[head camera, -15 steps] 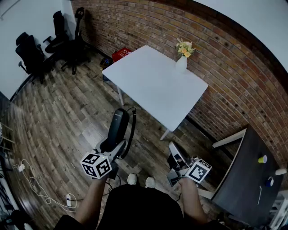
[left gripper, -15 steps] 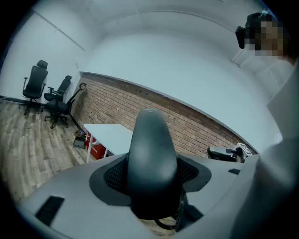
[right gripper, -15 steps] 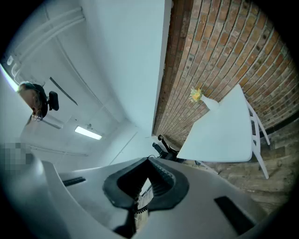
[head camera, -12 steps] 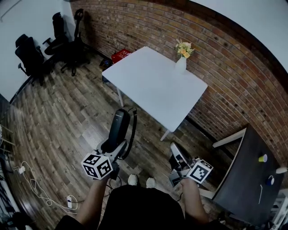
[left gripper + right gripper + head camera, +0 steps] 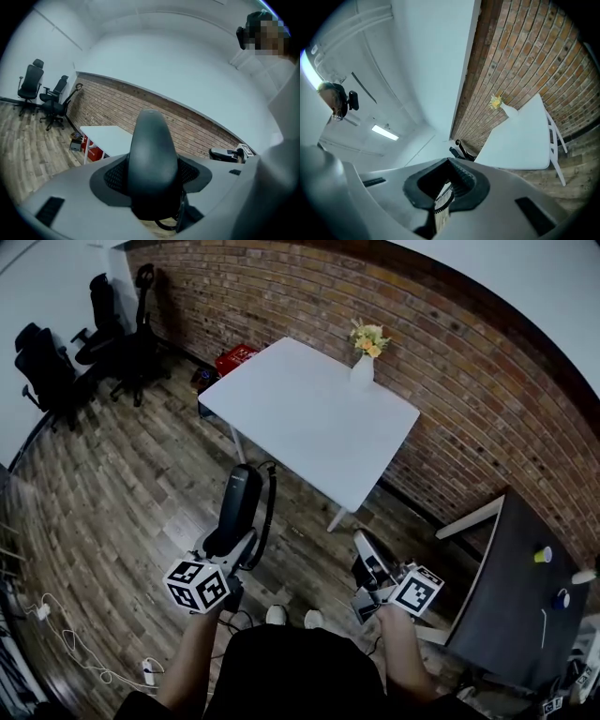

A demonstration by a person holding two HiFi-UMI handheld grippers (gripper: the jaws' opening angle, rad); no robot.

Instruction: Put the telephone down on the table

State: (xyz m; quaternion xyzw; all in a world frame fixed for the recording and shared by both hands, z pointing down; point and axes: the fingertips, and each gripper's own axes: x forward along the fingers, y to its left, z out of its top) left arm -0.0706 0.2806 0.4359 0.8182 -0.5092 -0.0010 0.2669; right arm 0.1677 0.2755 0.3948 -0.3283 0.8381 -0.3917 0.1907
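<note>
Telephone (image 5: 236, 510): black handset, clamped in left gripper (image 5: 228, 546). Sticks out beyond the jaws, far end toward the table (image 5: 309, 418). Hangs in the air over the wooden floor (image 5: 131, 502), short of the table's near edge, not touching the top.

Left gripper view: shows the telephone (image 5: 152, 159) filling the gap, ridged pads pressed against both its sides, rounded end aimed at the brick wall (image 5: 187, 122). Left gripper (image 5: 152, 187) angled a little downward.

Cord (image 5: 270, 512): black, loops down along the handset's right side.

Right gripper (image 5: 366, 554): held low, beside the person's right arm, over the floor, well apart from the telephone. Right gripper view: jaws drawn together (image 5: 449, 187), only a thin slit between the pads, nothing in them.

Table: white, bare except for a white vase (image 5: 363, 369) with yellow flowers near the far edge, by the wall.

Surroundings: office chairs (image 5: 56, 352) far left; red crate (image 5: 232, 359) beyond the table; dark desk (image 5: 511, 596) at right with small items, too small to tell.
</note>
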